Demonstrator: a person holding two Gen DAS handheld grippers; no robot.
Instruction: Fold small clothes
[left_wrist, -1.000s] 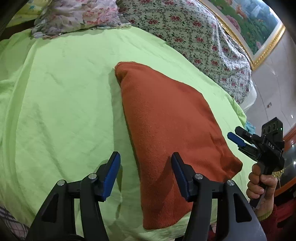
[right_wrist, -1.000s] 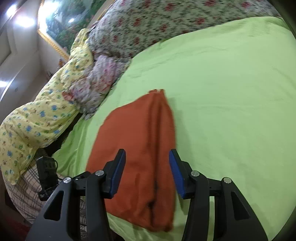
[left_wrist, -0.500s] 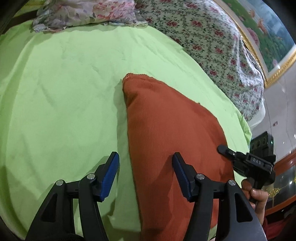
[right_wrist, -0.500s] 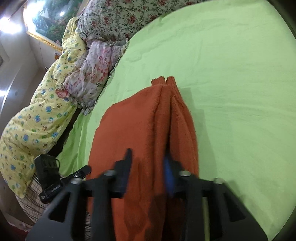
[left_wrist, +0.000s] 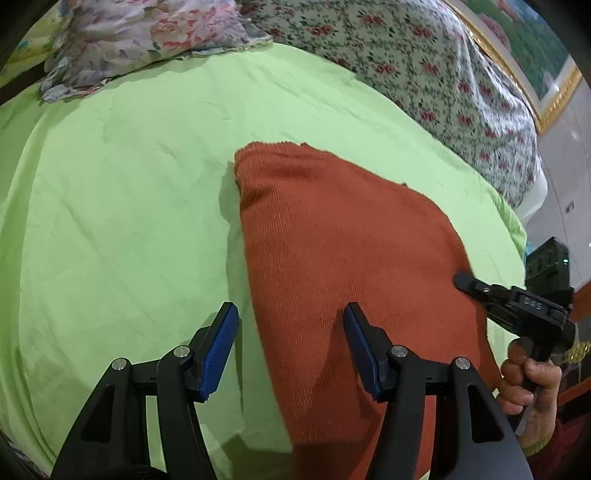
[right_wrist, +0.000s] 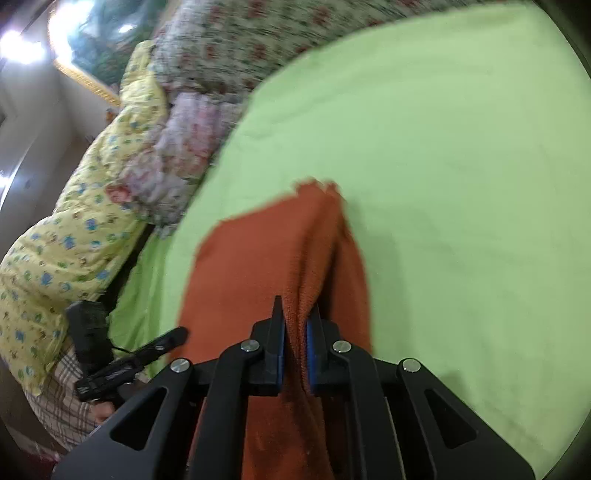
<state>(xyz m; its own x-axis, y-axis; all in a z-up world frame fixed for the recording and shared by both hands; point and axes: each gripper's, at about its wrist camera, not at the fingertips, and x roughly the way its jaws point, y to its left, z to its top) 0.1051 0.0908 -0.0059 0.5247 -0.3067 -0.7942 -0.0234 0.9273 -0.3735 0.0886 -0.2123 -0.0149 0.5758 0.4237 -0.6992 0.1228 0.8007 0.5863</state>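
While you work this fold, treat each entry below as a check.

Garment: orange knit cloth (left_wrist: 351, 258), lying folded lengthwise on the green bedsheet (left_wrist: 122, 206), near the bed's front edge; its far corner points toward the pillows.

Raised layer: one ridge of the cloth (right_wrist: 314, 266) stands up along the right-hand long side, pinched between your right gripper's blue pads.

Right gripper (right_wrist: 295, 345): clenched on that ridge; jaws nearly together with fabric between them. In the left wrist view only its tip (left_wrist: 467, 282) shows at the cloth's right edge.

Left gripper (left_wrist: 290, 349): released, jaws wide, straddling the cloth's left long edge; holding nothing.

Step in hand (judged): carrying the pinched layer across for another fold.

How to do it well: keep the pinch firm, lift only enough to clear the lower layer, and bring the left gripper down on the near left edge so the base does not slide on the sheet.

Risk: thick knit may slip out or drag the whole piece sideways.

Surroundings: floral quilt (left_wrist: 424, 74), pink-flowered pillow (left_wrist: 147, 37), yellow patterned bedding (right_wrist: 74, 229).
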